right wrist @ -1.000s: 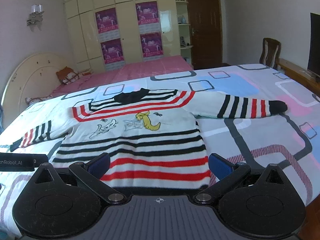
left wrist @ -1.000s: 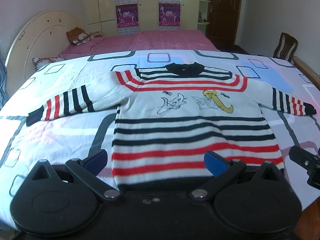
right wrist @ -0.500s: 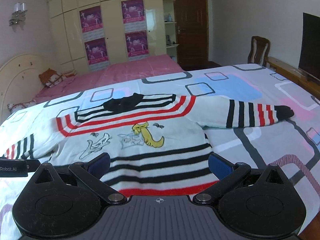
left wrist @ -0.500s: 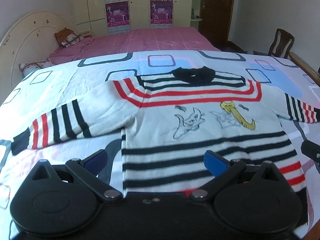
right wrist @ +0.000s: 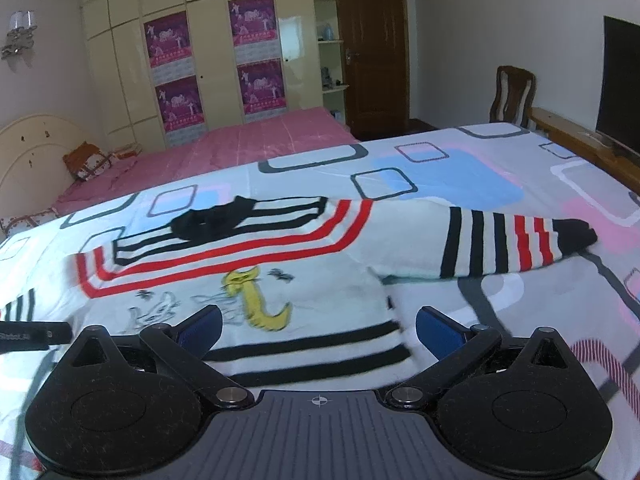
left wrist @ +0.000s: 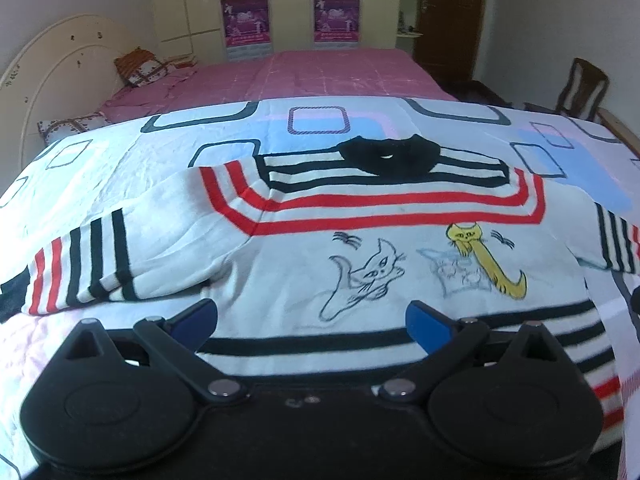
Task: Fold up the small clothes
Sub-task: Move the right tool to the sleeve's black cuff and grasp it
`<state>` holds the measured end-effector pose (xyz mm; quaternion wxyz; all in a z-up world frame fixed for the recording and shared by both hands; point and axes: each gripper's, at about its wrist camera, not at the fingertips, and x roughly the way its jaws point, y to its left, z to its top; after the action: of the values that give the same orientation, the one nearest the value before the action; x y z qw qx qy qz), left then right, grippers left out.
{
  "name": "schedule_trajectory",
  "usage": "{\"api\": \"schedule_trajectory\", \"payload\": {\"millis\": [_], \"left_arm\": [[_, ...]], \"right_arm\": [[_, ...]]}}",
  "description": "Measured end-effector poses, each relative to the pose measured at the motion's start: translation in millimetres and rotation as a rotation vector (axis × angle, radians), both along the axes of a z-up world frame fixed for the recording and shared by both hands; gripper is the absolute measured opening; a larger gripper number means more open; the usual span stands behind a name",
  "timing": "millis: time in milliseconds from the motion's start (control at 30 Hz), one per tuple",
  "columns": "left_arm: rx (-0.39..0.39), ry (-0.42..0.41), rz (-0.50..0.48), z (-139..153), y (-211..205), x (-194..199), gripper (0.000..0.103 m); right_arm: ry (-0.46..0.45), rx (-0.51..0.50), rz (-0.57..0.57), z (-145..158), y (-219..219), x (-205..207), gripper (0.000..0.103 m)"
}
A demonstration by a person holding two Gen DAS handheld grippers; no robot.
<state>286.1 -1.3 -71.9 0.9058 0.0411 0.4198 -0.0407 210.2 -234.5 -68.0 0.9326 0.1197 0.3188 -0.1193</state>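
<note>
A small white sweater point(left wrist: 304, 264) with red and black stripes, a black collar and cat drawings lies flat, face up, on the bed, sleeves spread out. It also shows in the right wrist view point(right wrist: 320, 276). My left gripper point(left wrist: 312, 322) is open and empty, hovering over the sweater's belly, near the left sleeve point(left wrist: 96, 264). My right gripper point(right wrist: 318, 330) is open and empty over the sweater's right side, below the right sleeve point(right wrist: 512, 244). The left gripper's tip point(right wrist: 32, 336) shows at the right wrist view's left edge.
The sweater lies on a white bedspread point(right wrist: 460, 184) with blue, pink and grey squares. A pink bed point(left wrist: 320, 76) and headboard point(left wrist: 52, 68) stand behind. A wooden chair point(right wrist: 514, 96), a TV point(right wrist: 620, 84) and the bed's wooden edge are at the right.
Both grippers have moved forward over the sweater, from its hem toward its chest. The sweater looms larger and its bottom stripes have dropped out of view. Both stay open.
</note>
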Motion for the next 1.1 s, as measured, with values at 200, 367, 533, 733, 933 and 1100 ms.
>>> {"api": "schedule_trajectory", "payload": {"millis": [200, 367, 533, 733, 933, 1100], "left_arm": [[0.022, 0.001, 0.012, -10, -48, 19, 0.099], [0.026, 0.005, 0.011, -19, -88, 34, 0.098], [0.038, 0.010, -0.004, -27, -120, 45, 0.098], [0.061, 0.026, -0.025, -38, -145, 55, 0.098], [0.080, 0.042, -0.036, -49, -157, 62, 0.097], [0.094, 0.062, -0.039, -57, -161, 66, 0.097]], "right_arm": [[0.022, -0.014, 0.006, -15, -64, 22, 0.102], [0.051, -0.009, -0.026, -31, -118, 32, 0.102], [0.091, 0.017, -0.080, -47, -165, 36, 0.085], [0.139, 0.024, -0.166, -66, -211, 34, 0.085], [0.156, 0.073, -0.266, -81, -257, 30, 0.084], [0.166, 0.140, -0.325, -93, -288, 30, 0.074]]}}
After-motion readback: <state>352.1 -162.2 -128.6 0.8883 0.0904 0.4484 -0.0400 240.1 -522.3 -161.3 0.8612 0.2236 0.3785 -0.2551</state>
